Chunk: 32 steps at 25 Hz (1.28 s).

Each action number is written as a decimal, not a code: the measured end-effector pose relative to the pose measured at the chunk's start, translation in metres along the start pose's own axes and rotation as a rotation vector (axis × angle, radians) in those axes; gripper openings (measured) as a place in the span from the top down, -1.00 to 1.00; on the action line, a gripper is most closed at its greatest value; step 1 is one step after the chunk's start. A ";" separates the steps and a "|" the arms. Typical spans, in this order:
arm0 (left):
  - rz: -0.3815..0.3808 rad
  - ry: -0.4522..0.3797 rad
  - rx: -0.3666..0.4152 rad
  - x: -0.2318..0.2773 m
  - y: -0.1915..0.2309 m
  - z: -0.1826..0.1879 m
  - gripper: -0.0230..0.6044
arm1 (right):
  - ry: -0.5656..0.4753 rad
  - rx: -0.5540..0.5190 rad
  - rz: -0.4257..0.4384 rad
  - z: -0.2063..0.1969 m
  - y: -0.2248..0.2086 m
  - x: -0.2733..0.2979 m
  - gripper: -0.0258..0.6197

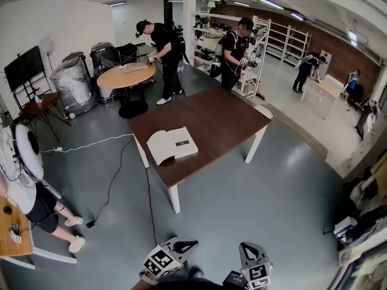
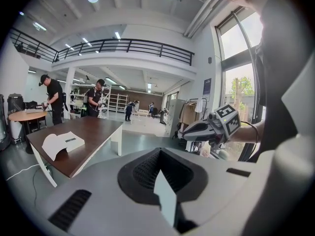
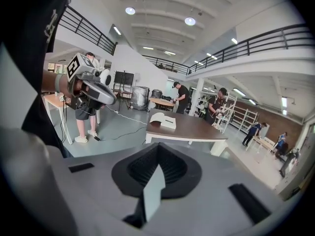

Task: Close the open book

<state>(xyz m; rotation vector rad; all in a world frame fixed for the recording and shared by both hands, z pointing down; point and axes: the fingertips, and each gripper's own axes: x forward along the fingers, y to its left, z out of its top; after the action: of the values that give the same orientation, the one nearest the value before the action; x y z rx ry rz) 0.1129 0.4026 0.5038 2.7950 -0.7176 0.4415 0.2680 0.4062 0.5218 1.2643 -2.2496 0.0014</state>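
1. White-paged open book (image 1: 172, 145) lies on the near left corner of the dark brown wooden table (image 1: 224, 113) with white legs, well ahead of both claws across the grey floor (image 1: 242, 204).
2. Its spine looks to run roughly away from the person, halves spread left and right, the left half arched up.
3. The left claw (image 1: 181, 246) stands almost in line with the book and seems slightly nearer; the right claw (image 1: 250, 251) sits off to the right.
4. Both claws have their jaws together on nothing.

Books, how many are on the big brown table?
1: the open book lies by the near left corner of the table. Nothing there could hide another.
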 end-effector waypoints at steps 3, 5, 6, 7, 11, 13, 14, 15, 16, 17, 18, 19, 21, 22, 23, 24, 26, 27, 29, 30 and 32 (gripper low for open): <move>0.003 -0.025 -0.056 0.001 0.007 0.002 0.92 | 0.011 0.013 0.007 -0.002 -0.001 0.007 0.96; 0.017 -0.055 -0.100 0.000 0.017 0.007 0.92 | 0.009 0.017 0.013 0.001 -0.001 0.011 0.96; 0.029 -0.066 -0.114 -0.001 0.023 0.010 0.92 | 0.010 0.017 0.017 0.002 -0.001 0.014 0.96; 0.042 -0.071 -0.124 -0.001 0.029 0.013 0.92 | 0.013 0.017 0.020 0.004 -0.002 0.017 0.96; 0.071 -0.079 -0.139 0.001 0.050 0.020 0.92 | 0.024 0.017 0.024 0.006 -0.012 0.027 0.96; 0.074 -0.083 -0.146 0.002 0.058 0.021 0.92 | 0.018 0.021 0.017 0.010 -0.018 0.034 0.96; 0.073 -0.086 -0.152 0.003 0.062 0.023 0.92 | 0.015 0.019 0.015 0.013 -0.021 0.038 0.96; 0.071 -0.091 -0.161 0.004 0.066 0.025 0.92 | 0.012 0.017 0.015 0.016 -0.023 0.042 0.96; 0.069 -0.100 -0.173 0.005 0.070 0.028 0.92 | 0.010 0.014 0.017 0.020 -0.024 0.046 0.96; 0.068 -0.109 -0.183 0.005 0.074 0.032 0.92 | 0.009 0.011 0.021 0.023 -0.025 0.051 0.96; 0.068 -0.116 -0.188 0.006 0.078 0.036 0.92 | 0.007 0.009 0.026 0.026 -0.025 0.056 0.96; 0.070 -0.120 -0.188 0.007 0.083 0.039 0.92 | 0.007 0.006 0.031 0.029 -0.026 0.061 0.96; 0.074 -0.123 -0.183 0.009 0.091 0.044 0.92 | 0.009 0.004 0.039 0.034 -0.028 0.068 0.96; 0.075 -0.124 -0.182 0.010 0.095 0.046 0.92 | 0.009 0.005 0.042 0.036 -0.030 0.072 0.96; 0.075 -0.125 -0.182 0.011 0.100 0.048 0.92 | 0.010 0.004 0.044 0.038 -0.031 0.076 0.96; 0.076 -0.126 -0.183 0.011 0.105 0.048 0.92 | 0.012 0.002 0.046 0.040 -0.032 0.081 0.96; 0.078 -0.127 -0.187 0.012 0.115 0.048 0.92 | 0.017 -0.005 0.049 0.042 -0.035 0.089 0.96; 0.079 -0.128 -0.189 0.013 0.120 0.049 0.92 | 0.020 -0.009 0.048 0.044 -0.038 0.092 0.96; 0.081 -0.131 -0.193 0.014 0.129 0.052 0.92 | 0.025 -0.014 0.045 0.047 -0.043 0.098 0.96; 0.082 -0.132 -0.195 0.015 0.134 0.053 0.92 | 0.026 -0.015 0.044 0.049 -0.046 0.102 0.96; 0.080 -0.134 -0.197 0.017 0.145 0.055 0.92 | 0.026 -0.013 0.043 0.054 -0.049 0.111 0.96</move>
<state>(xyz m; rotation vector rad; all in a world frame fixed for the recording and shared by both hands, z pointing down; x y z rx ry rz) 0.0675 0.2558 0.4786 2.6361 -0.8546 0.1858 0.2370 0.2768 0.5153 1.2026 -2.2504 0.0187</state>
